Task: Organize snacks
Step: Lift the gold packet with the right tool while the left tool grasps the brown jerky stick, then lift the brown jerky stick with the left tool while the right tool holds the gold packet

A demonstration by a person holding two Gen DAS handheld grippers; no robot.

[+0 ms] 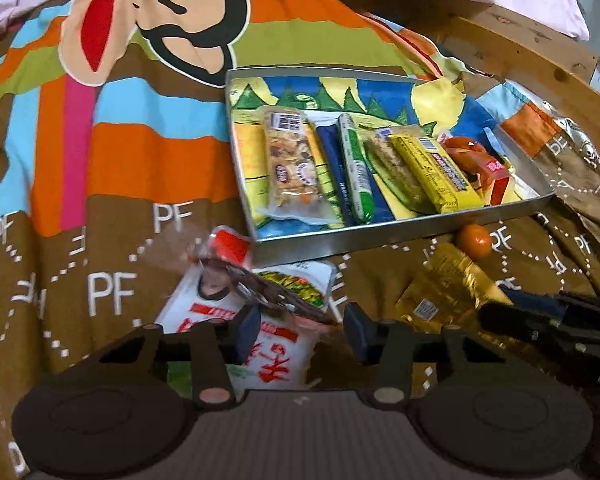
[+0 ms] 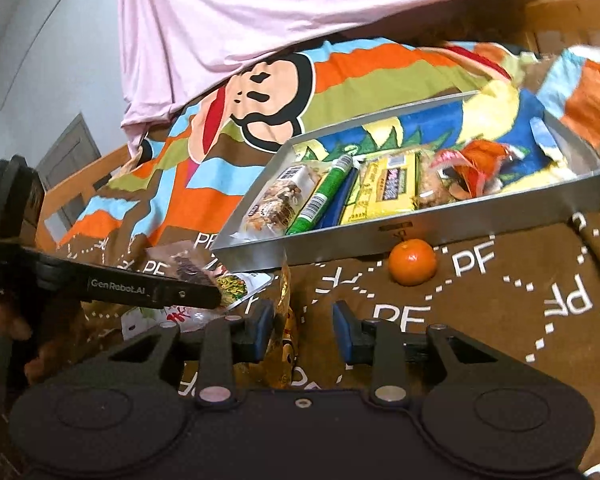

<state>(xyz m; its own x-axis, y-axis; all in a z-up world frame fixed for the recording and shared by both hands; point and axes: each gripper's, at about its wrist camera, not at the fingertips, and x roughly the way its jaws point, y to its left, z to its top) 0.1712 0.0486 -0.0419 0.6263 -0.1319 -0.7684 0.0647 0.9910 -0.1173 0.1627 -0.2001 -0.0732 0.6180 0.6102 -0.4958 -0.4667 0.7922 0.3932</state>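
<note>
A metal tray (image 1: 384, 234) (image 2: 460, 226) lies on the patterned bedspread and holds several snack bars and packets, among them a nut bar (image 1: 292, 168) and a yellow bar (image 1: 436, 170). My left gripper (image 1: 300, 330) is open just above a white packet (image 1: 268, 352) and a clear packet with dark snack (image 1: 240, 276), near the tray's front corner. My right gripper (image 2: 302, 330) is open; a gold packet (image 2: 288, 320) (image 1: 448, 296) lies by its left finger. A small orange (image 2: 413, 261) (image 1: 474, 240) sits in front of the tray.
A pink sheet (image 2: 300, 12) lies at the back. A wooden bed frame (image 1: 532, 52) runs along the right. The left gripper's body (image 2: 100, 284) reaches in from the left in the right wrist view.
</note>
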